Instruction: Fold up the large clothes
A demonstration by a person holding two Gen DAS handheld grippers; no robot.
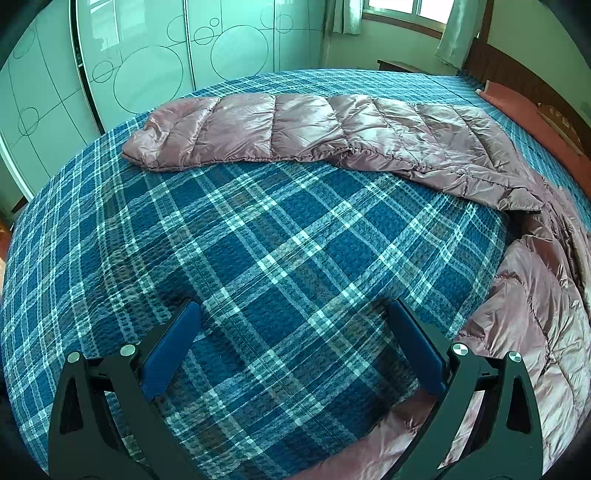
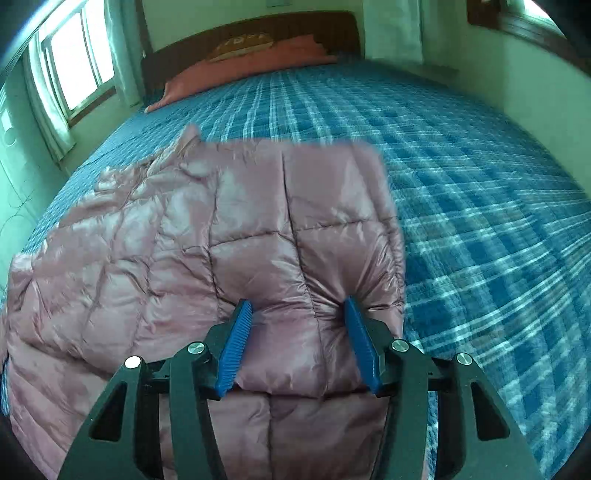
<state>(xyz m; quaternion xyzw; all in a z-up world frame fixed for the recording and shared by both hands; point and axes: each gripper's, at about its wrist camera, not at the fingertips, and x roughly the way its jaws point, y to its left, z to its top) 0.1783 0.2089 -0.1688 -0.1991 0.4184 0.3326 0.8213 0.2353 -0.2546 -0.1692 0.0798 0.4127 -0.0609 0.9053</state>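
A shiny pink quilted down jacket lies on a bed with a blue plaid cover. In the left wrist view one sleeve stretches across the far side, and the body lies at the right. My left gripper is open and empty above bare cover, left of the jacket's body. In the right wrist view my right gripper presses into a raised fold of the jacket, with puffy fabric bulging between its half-closed blue pads.
A reddish pillow and a dark wooden headboard stand at the head of the bed. Pale green wardrobe doors line the far side. Windows with curtains stand beside the bed. Plaid cover spreads right of the jacket.
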